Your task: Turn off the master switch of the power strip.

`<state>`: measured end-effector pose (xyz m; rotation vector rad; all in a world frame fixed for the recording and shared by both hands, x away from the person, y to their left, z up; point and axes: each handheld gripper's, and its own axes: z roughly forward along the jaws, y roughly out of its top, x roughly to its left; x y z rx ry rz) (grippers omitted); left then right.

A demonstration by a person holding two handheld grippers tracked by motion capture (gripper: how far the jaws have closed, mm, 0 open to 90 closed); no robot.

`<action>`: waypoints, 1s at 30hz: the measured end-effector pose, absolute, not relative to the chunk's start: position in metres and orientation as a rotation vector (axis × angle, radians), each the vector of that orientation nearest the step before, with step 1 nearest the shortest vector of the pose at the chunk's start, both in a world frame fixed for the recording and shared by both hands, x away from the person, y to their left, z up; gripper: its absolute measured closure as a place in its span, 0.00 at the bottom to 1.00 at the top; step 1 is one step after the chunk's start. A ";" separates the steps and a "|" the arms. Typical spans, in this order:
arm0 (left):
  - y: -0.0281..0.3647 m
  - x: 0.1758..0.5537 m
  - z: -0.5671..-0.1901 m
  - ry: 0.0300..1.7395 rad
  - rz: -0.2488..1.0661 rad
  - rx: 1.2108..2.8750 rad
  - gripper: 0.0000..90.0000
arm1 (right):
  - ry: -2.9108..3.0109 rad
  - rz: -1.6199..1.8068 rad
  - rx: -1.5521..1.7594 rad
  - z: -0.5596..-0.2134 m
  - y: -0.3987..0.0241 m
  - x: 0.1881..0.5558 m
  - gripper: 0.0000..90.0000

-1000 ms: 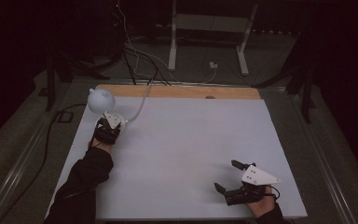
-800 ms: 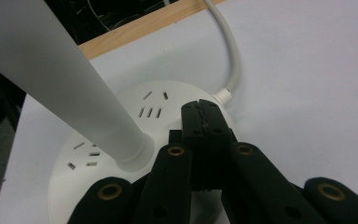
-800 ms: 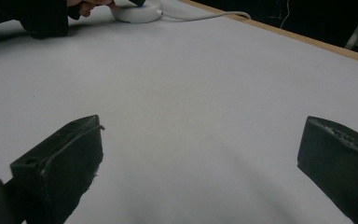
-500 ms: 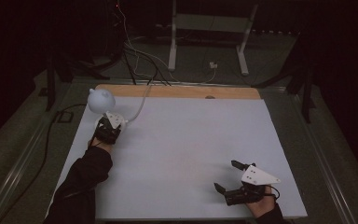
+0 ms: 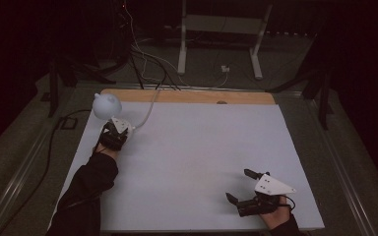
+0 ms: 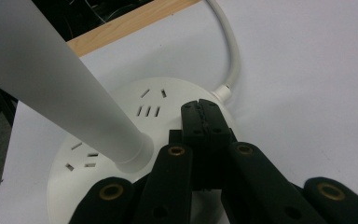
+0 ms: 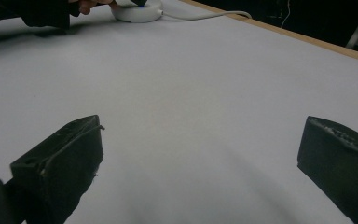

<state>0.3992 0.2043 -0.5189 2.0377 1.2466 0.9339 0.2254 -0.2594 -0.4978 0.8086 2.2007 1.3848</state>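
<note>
L gripper [image 6: 204, 122] (closed) on lamp base [image 6: 121, 140]

White table [image 5: 197, 162], wooden far edge [image 5: 187, 96]; cables [image 5: 142, 54] beyond.

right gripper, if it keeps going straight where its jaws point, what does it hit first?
Probably nothing soon. The right gripper, jaws open, looks across bare white table. Farthest along that line sits the round lamp base with the left hand at it; whether it lies exactly in line is unclear.
</note>
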 end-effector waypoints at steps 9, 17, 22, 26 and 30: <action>0.202 0.399 -0.519 1.243 0.950 2.050 1.00 | 2.201 1.385 0.808 -0.498 -0.259 0.225 0.00; 0.203 0.400 -0.518 1.248 0.937 2.044 1.00 | 2.200 1.386 0.808 -0.498 -0.260 0.225 0.00; 0.204 0.400 -0.518 1.247 0.933 2.037 1.00 | 2.200 1.387 0.806 -0.498 -0.260 0.225 0.00; 0.208 0.397 -0.517 1.265 0.922 1.983 1.00 | 2.193 1.395 0.807 -0.496 -0.260 0.225 0.00; 0.208 0.396 -0.510 1.264 0.916 1.951 1.00 | 2.191 1.398 0.813 -0.496 -0.261 0.225 0.00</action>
